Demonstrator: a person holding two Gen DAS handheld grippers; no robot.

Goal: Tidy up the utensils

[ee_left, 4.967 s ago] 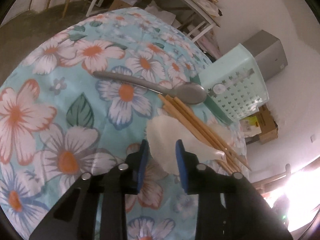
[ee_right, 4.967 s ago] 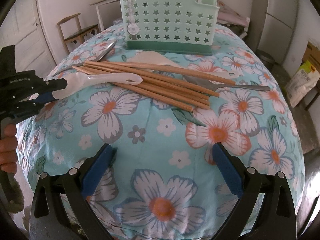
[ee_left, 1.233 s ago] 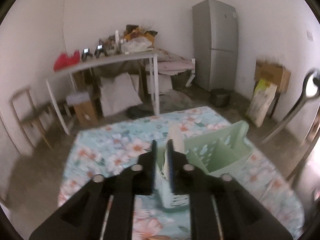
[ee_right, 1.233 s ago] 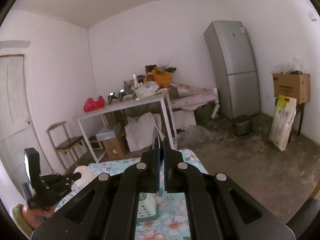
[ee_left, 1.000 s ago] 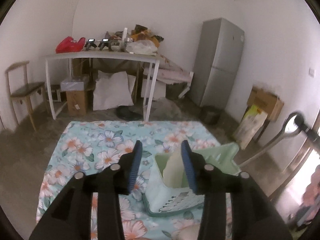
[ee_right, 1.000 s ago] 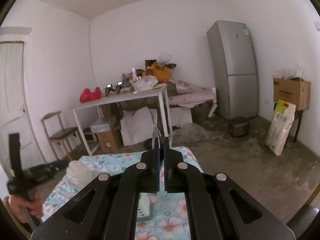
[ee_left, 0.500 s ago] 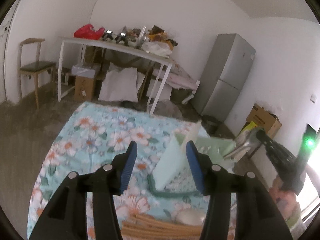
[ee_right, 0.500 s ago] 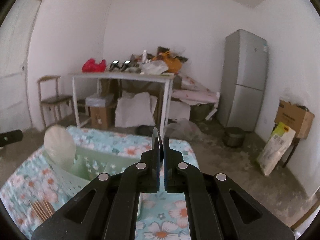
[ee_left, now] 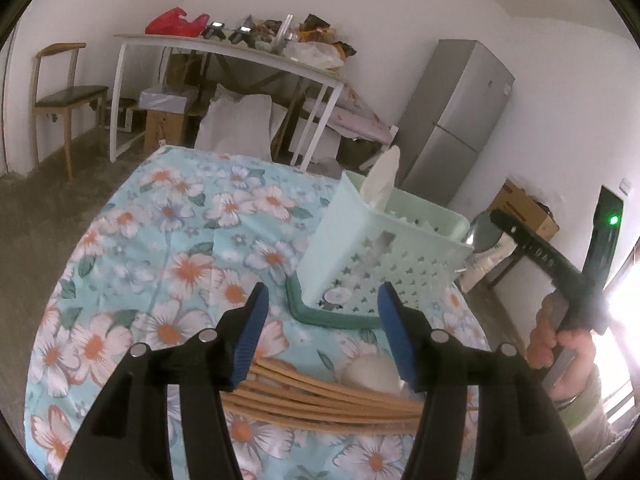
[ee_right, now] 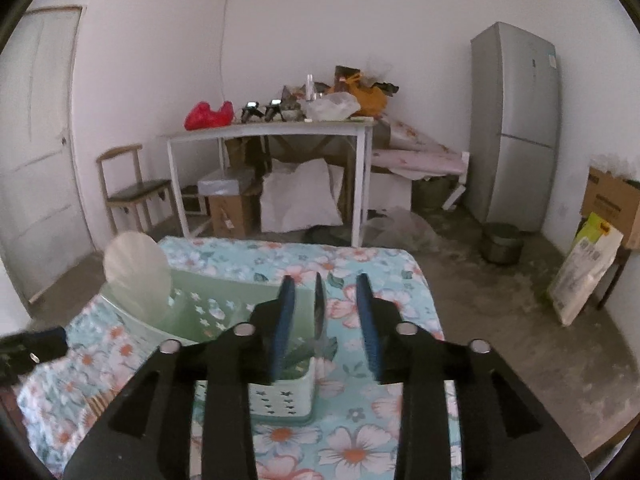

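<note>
A mint green utensil caddy point(ee_left: 384, 252) stands on the floral tablecloth point(ee_left: 168, 240). A white spoon point(ee_left: 382, 178) stands upright in its left compartment; it also shows in the right wrist view point(ee_right: 136, 276). My left gripper point(ee_left: 320, 332) is open and empty, just in front of the caddy. Several wooden chopsticks point(ee_left: 320, 394) and another white spoon point(ee_left: 370, 372) lie under it. My right gripper point(ee_right: 324, 324) is open above the caddy's right end point(ee_right: 280, 396). A metal spoon point(ee_right: 319, 308) stands between its fingers, bowl up; the bowl point(ee_left: 482, 234) shows in the left wrist view.
A white table point(ee_right: 272, 132) with clutter, a wooden chair point(ee_right: 132, 188), boxes and a grey fridge point(ee_right: 516, 128) stand behind the bed. The person's hand point(ee_left: 560, 352) holds the right gripper at the right edge of the left wrist view.
My left gripper let go of the white spoon in the caddy, opened wide and drew back. My right gripper brought the metal spoon down over the caddy's right end and opened.
</note>
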